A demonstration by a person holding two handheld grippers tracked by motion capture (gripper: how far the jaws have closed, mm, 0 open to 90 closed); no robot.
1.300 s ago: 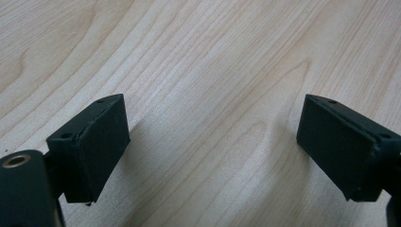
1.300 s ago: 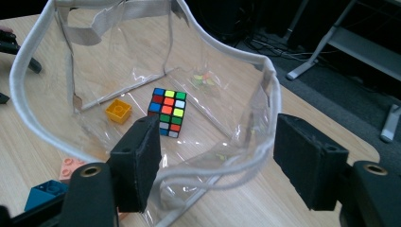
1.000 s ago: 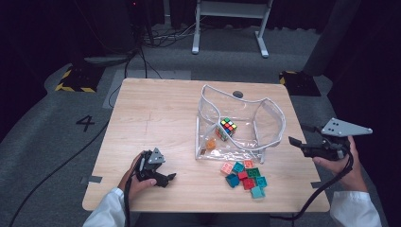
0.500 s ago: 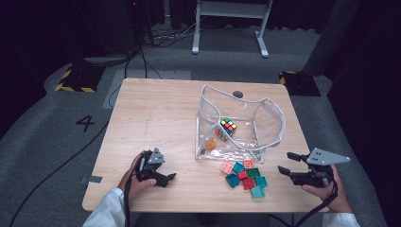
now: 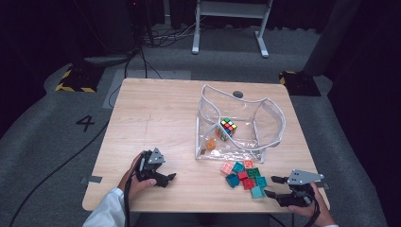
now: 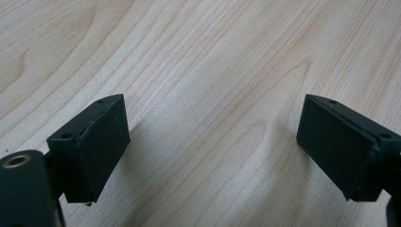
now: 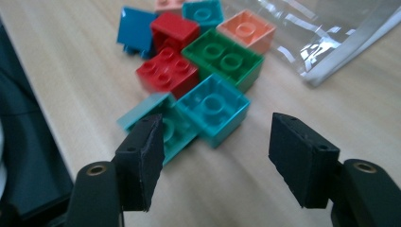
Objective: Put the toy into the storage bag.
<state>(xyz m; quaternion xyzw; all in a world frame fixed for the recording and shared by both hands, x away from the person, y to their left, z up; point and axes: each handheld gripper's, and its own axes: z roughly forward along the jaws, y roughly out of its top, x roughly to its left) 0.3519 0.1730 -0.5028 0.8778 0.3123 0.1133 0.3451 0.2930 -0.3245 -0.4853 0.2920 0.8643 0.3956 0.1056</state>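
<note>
Teal brick (image 7: pixel 213 108) just ahead of open right hand-held gripper (image 7: pixel 216 144).

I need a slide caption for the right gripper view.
Open right hand-held gripper facing a teal brick in a pile of bricks.

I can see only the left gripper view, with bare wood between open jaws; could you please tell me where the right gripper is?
Observer: The right gripper is at the near right corner of the table, jaws open, facing a pile of bricks.
Operator: Is it holding one?
Observer: No. The nearest teal brick lies just ahead of its jaws, untouched.
Operator: Is there anything else nearby?
Observer: A clear pouch behind the pile holds a puzzle cube.
</note>
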